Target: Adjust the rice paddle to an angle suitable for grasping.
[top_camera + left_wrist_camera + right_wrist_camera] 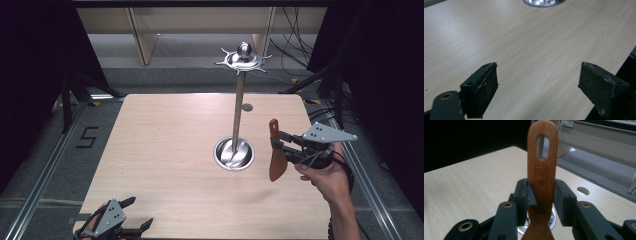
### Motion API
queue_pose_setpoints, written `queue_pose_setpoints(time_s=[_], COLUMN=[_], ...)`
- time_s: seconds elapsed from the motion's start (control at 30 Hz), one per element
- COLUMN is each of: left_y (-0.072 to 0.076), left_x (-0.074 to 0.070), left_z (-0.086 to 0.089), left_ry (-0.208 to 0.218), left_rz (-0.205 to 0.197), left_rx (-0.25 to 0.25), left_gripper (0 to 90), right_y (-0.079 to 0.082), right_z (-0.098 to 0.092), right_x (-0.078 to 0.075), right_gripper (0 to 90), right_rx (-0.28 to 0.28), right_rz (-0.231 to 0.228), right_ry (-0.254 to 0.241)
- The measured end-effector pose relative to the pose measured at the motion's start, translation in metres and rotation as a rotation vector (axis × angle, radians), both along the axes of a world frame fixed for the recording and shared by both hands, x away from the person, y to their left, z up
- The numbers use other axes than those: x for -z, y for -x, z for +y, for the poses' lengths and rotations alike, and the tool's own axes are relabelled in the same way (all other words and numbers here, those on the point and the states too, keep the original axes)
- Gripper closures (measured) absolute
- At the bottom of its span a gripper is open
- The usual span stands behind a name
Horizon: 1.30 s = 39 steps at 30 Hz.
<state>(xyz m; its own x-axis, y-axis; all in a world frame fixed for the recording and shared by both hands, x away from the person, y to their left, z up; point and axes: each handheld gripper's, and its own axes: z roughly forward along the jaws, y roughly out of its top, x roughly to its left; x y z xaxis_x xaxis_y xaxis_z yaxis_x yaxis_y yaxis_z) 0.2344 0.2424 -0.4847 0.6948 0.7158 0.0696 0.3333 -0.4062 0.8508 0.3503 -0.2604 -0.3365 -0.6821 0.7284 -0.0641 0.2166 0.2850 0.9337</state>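
We see the right gripper [278, 145] at about four o'clock on the pale wooden table [165, 150], its jaws pinching the handle of a reddish-brown wooden spatula [276, 152] held upright, blade hanging down above the tabletop. In the right gripper view the spatula's slotted handle end [543, 157] rises between the jaws. Just beside it, near centre, stands a tall metal utensil stand with a round steel base [234, 154] and a hooked crown topped by a ball [243, 56]. At seven o'clock we find the left gripper [137, 214], jaws spread wide, holding nothing, low over the table edge.
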Motion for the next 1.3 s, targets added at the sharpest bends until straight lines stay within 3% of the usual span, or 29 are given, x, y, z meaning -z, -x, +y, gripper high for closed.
queue_pose_setpoints(time_s=[0.17, 0.23, 0.33, 0.37, 0.4, 0.53, 0.6, 0.67, 0.77, 0.8, 0.9, 0.93, 1.1, 1.2, 1.27, 1.3], left_y=[0.0, 0.0, 0.0, 0.0, 0.001, 0.002, 0.0, 0.0, 0.001, -0.001, -0.001, -0.001, 0.0, 0.0, 0.001, -0.001], left_x=[0.0, 0.001, 0.0, 0.0, 0.001, 0.001, 0.001, 0.002, 0.002, 0.002, 0.002, 0.002, 0.002, 0.002, 0.002, 0.002], left_z=[0.0, 0.0, 0.0, 0.0, -0.001, -0.001, 0.0, 0.0, 0.0, 0.001, 0.0, 0.0, 0.0, 0.0, -0.001, 0.0], left_ry=[-0.008, 0.0, 0.001, 0.004, 0.024, 0.029, 0.008, 0.009, 0.016, 0.0, 0.002, 0.001, 0.012, 0.0, 0.021, 0.0], left_rz=[-0.002, -0.008, -0.002, 0.001, 0.021, 0.016, 0.002, 0.001, 0.02, 0.004, 0.001, 0.001, 0.008, 0.001, 0.017, 0.0], left_rx=[0.0, -0.004, -0.003, -0.004, -0.019, -0.02, -0.01, -0.01, -0.019, -0.007, -0.008, -0.007, -0.017, -0.008, -0.023, -0.007], left_gripper=[14.9, 14.9, 14.9, 14.9, 14.9, 14.9, 14.9, 14.9, 14.9, 14.9, 14.9, 14.9, 14.9, 14.9, 14.9, 14.9], right_y=[-0.002, -0.004, -0.005, -0.004, -0.005, -0.006, -0.007, -0.008, -0.008, -0.01, -0.009, -0.01, -0.012, -0.014, -0.015, -0.016], right_z=[0.006, 0.01, 0.014, 0.016, 0.017, 0.018, 0.02, 0.019, 0.019, 0.019, 0.02, 0.019, 0.02, 0.021, 0.021, 0.021], right_x=[-0.008, -0.015, -0.018, -0.02, -0.023, -0.027, -0.029, -0.033, -0.036, -0.037, -0.039, -0.04, -0.048, -0.058, -0.063, -0.066], right_gripper=[67.1, 67.1, 67.1, 67.1, 67.1, 67.1, 67.1, 67.1, 67.1, 67.1, 67.1, 67.1, 67.1, 67.1, 67.1, 67.1], right_rx=[-0.013, -0.021, -0.019, -0.031, -0.029, -0.036, -0.046, -0.037, -0.026, -0.024, -0.03, -0.028, -0.029, -0.033, -0.036, -0.032], right_rz=[-0.012, -0.046, -0.053, -0.021, -0.037, -0.067, -0.059, -0.086, -0.086, -0.109, -0.081, -0.103, -0.091, -0.115, -0.124, -0.126], right_ry=[-0.021, -0.028, -0.046, -0.054, -0.065, -0.062, -0.078, -0.074, -0.082, -0.084, -0.106, -0.097, -0.124, -0.124, -0.122, -0.123])
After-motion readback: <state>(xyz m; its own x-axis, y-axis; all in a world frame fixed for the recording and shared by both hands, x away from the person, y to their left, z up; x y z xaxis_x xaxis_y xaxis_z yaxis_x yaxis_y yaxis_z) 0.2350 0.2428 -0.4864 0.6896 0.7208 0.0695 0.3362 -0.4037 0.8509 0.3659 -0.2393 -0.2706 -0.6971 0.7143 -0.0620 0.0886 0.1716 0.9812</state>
